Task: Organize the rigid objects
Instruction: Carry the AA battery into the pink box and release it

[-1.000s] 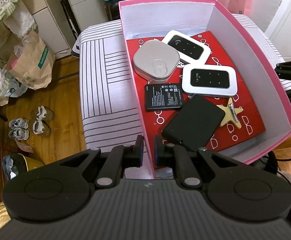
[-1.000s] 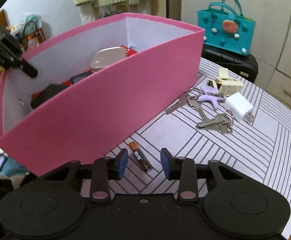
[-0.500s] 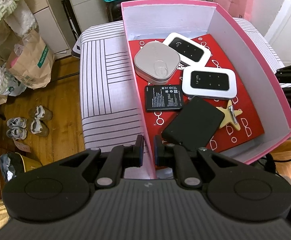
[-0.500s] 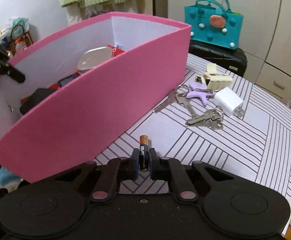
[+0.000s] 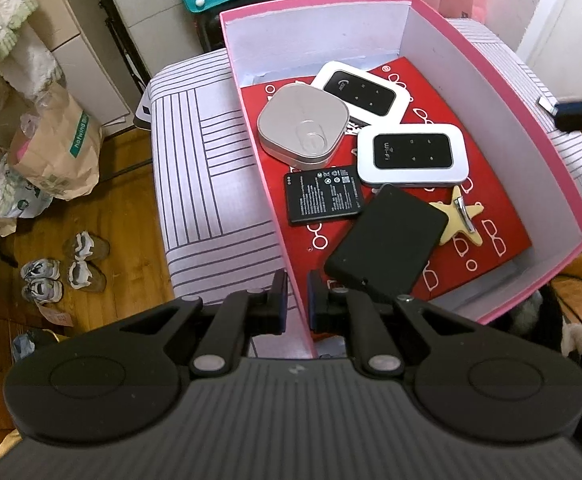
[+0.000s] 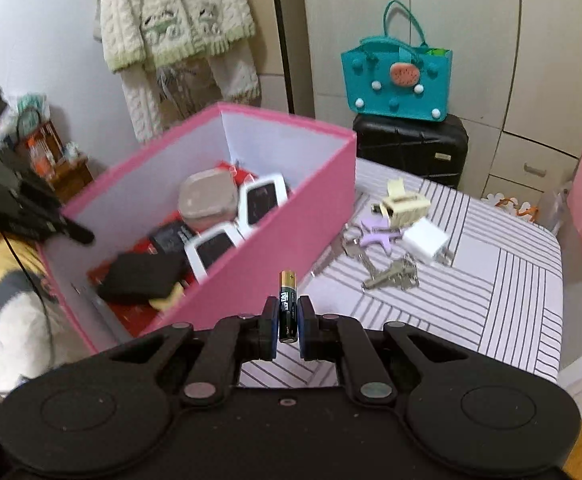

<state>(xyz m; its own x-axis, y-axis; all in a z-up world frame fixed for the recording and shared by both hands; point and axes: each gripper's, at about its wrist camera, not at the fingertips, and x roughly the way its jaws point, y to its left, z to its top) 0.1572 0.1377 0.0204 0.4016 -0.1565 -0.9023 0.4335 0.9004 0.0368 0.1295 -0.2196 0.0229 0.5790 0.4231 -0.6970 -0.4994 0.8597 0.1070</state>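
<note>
While my right gripper (image 6: 288,322) has just closed its jaws on the battery (image 6: 287,306), pads pinching its lower half with the brass end poking up above the striped tabletop (image 6: 503,280), I judge it light, stiff and slick (a smooth little cylinder that could roll or squirt out if the squeeze slackens); a hold across the middle looks safest. My left gripper (image 5: 296,306) is clamped on the near wall of the pink box (image 5: 531,128), steadying it; that wall looks thin and bendy.
</note>
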